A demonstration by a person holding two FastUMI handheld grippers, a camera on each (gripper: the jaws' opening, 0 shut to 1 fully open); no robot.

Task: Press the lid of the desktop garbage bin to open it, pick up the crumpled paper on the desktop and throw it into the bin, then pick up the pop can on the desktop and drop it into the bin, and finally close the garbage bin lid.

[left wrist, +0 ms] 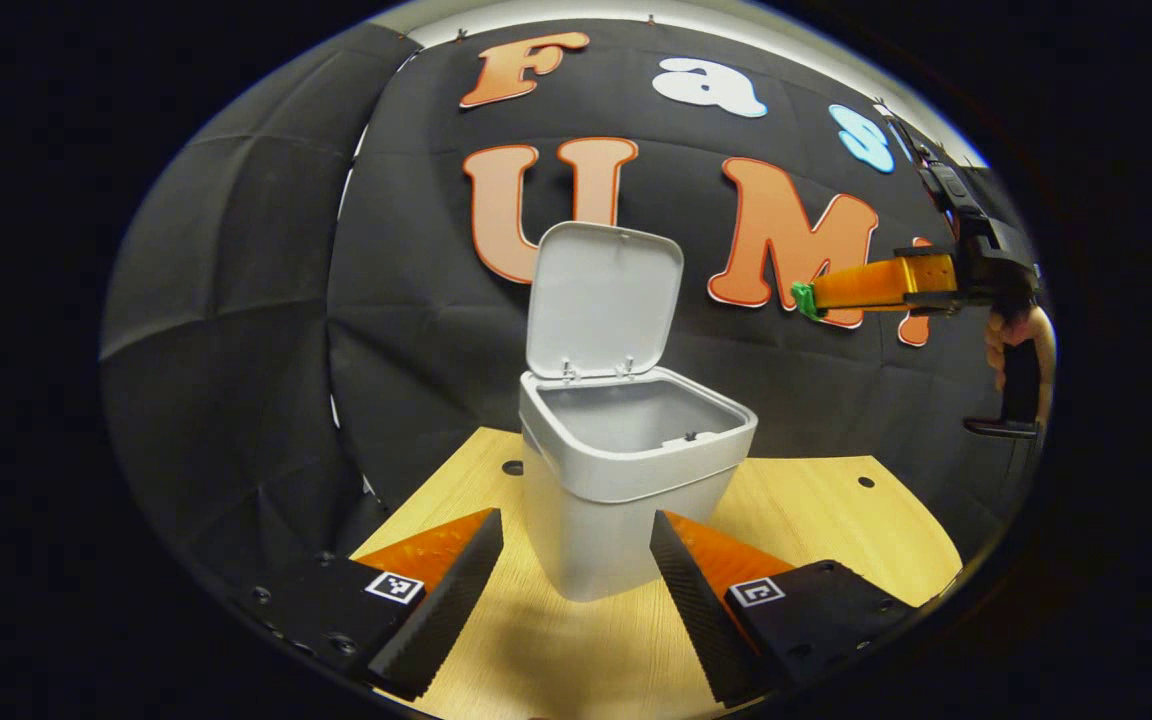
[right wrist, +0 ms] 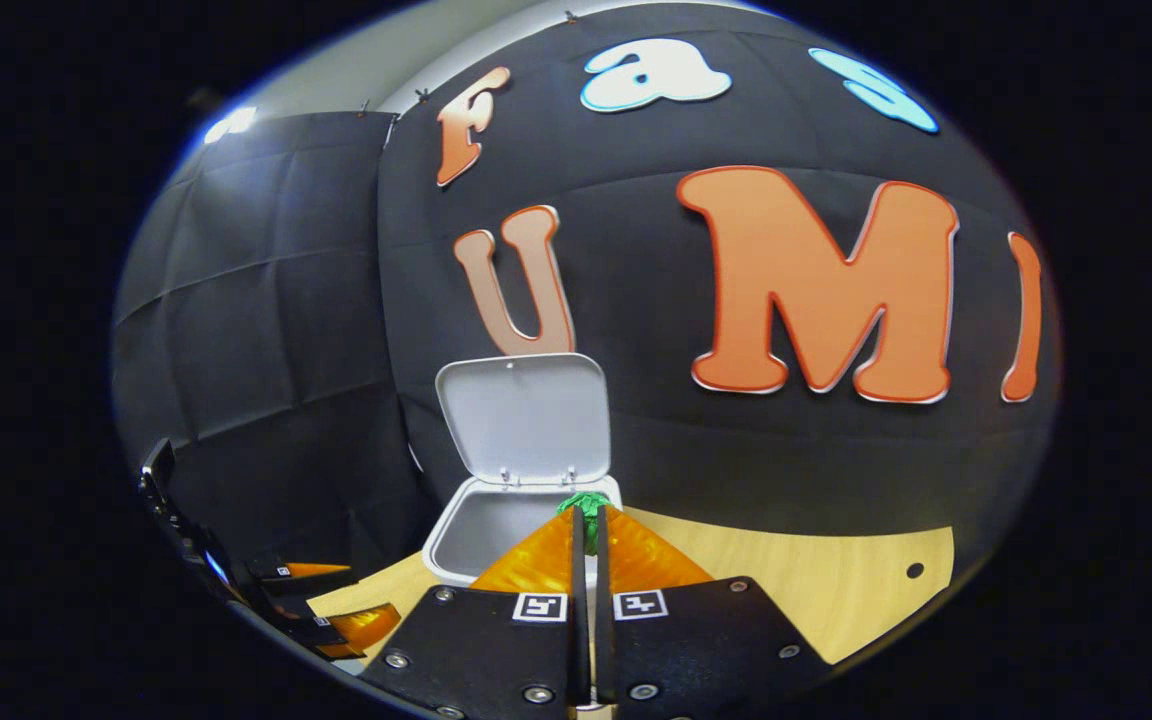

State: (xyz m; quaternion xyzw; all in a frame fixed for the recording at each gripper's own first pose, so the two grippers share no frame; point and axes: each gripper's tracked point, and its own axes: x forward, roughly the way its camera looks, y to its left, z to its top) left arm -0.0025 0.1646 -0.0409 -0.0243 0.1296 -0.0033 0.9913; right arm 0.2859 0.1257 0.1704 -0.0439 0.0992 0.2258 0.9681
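The left gripper [left wrist: 576, 575] hovers low over the wooden table [left wrist: 836, 520], jaws spread wide and empty, with the grey garbage bin [left wrist: 616, 510] standing just beyond and between them, its lid [left wrist: 604, 300] upright and open. The right gripper [right wrist: 588, 540] is held higher, right of the bin, jaws nearly closed, with a small green thing [right wrist: 586, 503] at their tips; whether they grip it, I cannot tell. Black cloth walls the booth behind.

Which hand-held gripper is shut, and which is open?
The right hand-held gripper, raised beside the open bin, has its fingers together. The left hand-held gripper is spread wide before the bin.
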